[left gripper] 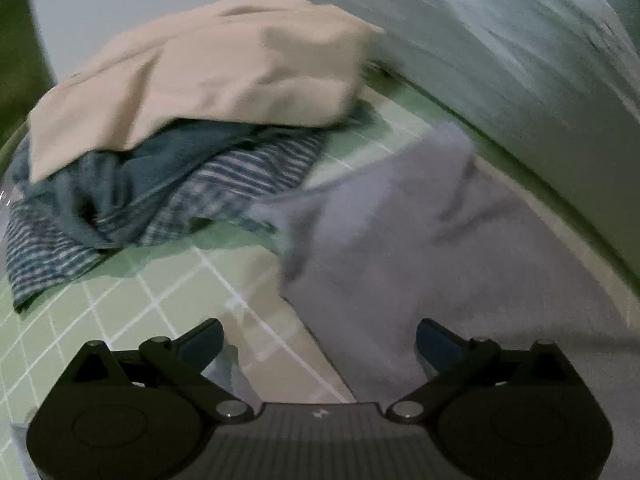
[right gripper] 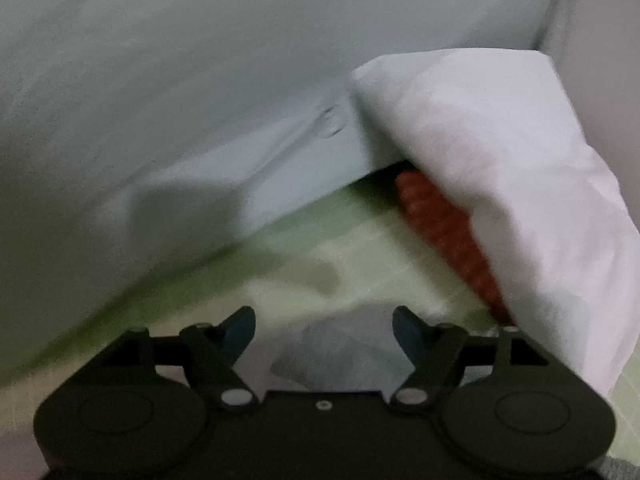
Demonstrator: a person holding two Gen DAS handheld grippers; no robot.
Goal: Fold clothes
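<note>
In the left wrist view a lilac-grey garment (left gripper: 420, 248) lies spread on the green grid mat (left gripper: 120, 320), reaching under my left gripper (left gripper: 320, 340), which is open and holds nothing. Behind it sits a heap: a beige garment (left gripper: 208, 68) on top of a teal one (left gripper: 132, 176) and a blue-striped one (left gripper: 240, 176). In the right wrist view my right gripper (right gripper: 324, 328) is open over the mat (right gripper: 360, 264), with a grey bit of cloth (right gripper: 336, 352) low between its fingers, not gripped. A white folded cloth (right gripper: 500, 152) lies over a red knit item (right gripper: 452, 232) at the right.
A pale wall or board (left gripper: 500, 40) borders the mat at the back right in the left wrist view. The same pale surface (right gripper: 160, 100) fills the upper left of the right wrist view. Both views are blurred.
</note>
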